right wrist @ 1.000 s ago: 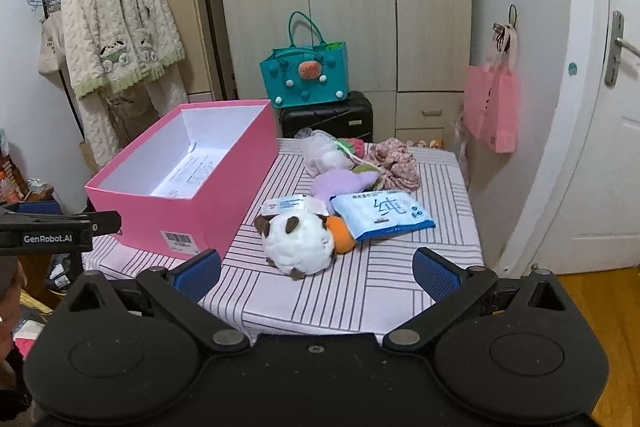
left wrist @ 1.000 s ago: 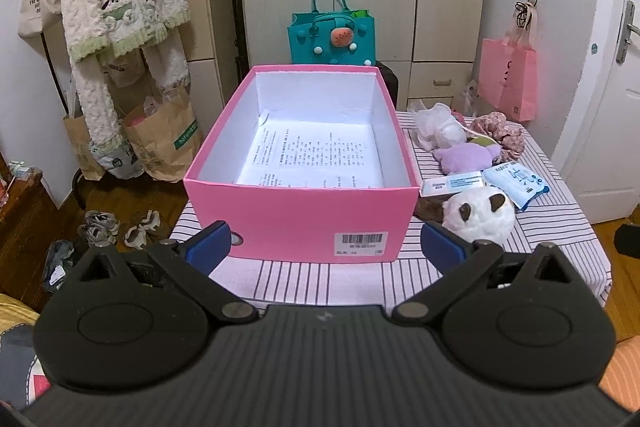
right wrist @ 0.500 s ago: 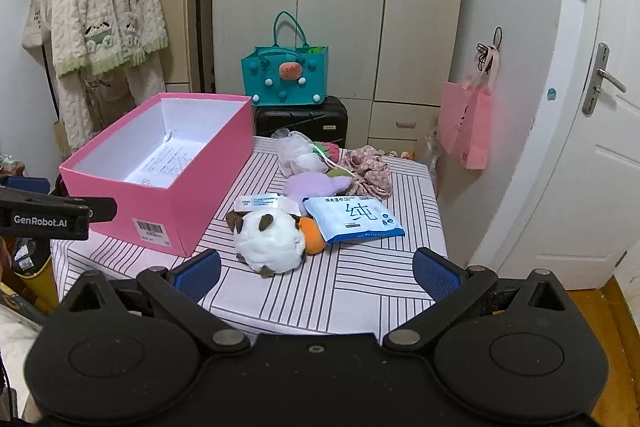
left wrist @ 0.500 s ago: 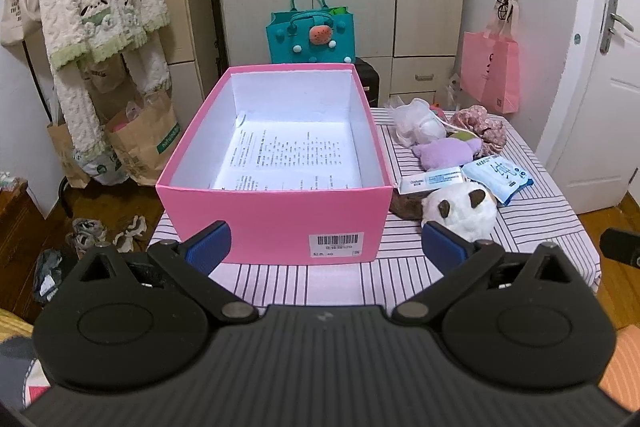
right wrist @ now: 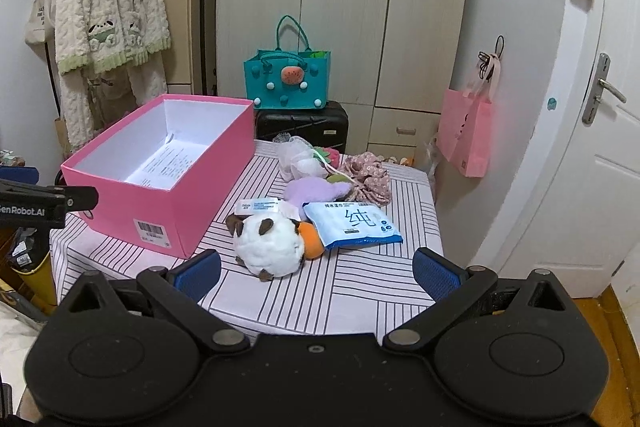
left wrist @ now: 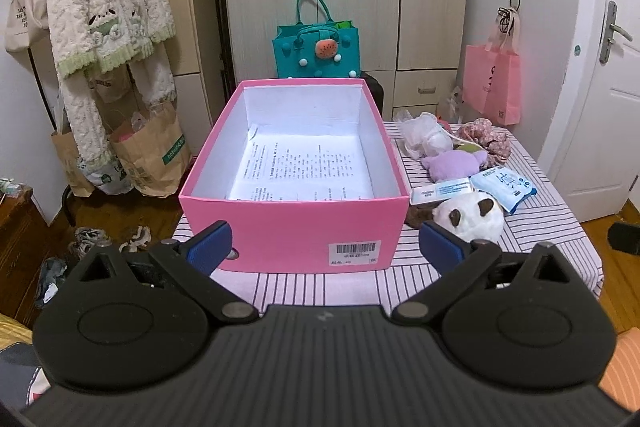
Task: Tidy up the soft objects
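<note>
Nearby, fluffy round plush (right wrist: 267, 244), glossy box (right wrist: 160, 179)

Open pink box (right wrist: 172, 215) sits left of frame with just paper inside, while the white plush (right wrist: 269, 245), purple plush (right wrist: 316, 191) and wipes pack (right wrist: 352, 225) crowd centre.

Beige wardrobe (right wrist: 344, 7) behind table, white door (right wrist: 608, 155) right, wooden floor (left wrist: 120, 211).

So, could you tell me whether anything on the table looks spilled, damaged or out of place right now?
Nothing looks spilled or damaged. The soft things are simply unsorted: the white plush toy, purple plush and wipes packet lie heaped beside the pink box, which holds only a printed sheet.
</note>
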The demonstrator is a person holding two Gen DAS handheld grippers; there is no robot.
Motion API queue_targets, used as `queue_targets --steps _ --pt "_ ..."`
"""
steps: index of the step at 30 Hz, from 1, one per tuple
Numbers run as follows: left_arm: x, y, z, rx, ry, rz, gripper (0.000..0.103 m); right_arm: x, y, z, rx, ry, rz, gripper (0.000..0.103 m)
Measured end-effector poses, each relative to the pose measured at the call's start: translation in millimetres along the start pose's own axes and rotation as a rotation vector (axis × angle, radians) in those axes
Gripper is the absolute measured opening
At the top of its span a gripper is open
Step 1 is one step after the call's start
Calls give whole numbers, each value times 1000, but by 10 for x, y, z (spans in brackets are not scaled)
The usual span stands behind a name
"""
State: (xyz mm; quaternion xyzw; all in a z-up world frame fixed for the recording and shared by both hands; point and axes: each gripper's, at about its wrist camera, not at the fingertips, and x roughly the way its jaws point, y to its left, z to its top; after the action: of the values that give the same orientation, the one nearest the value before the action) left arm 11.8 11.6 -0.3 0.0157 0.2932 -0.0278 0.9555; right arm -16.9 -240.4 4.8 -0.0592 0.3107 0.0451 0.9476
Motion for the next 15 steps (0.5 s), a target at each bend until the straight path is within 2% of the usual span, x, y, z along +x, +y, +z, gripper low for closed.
queue_targets --steps 6,9,15 --pt "-3 65 16 -6 -6 24 101 -16 -50 5 4 -8 -3 103" --pt "-13 -7 45 72 -44 30 101 -54 -94 15 -4 -41 23 103" --pt "13 -206 155 179 -37 -91 100 -21 -64 2 -126 -137 67 103"
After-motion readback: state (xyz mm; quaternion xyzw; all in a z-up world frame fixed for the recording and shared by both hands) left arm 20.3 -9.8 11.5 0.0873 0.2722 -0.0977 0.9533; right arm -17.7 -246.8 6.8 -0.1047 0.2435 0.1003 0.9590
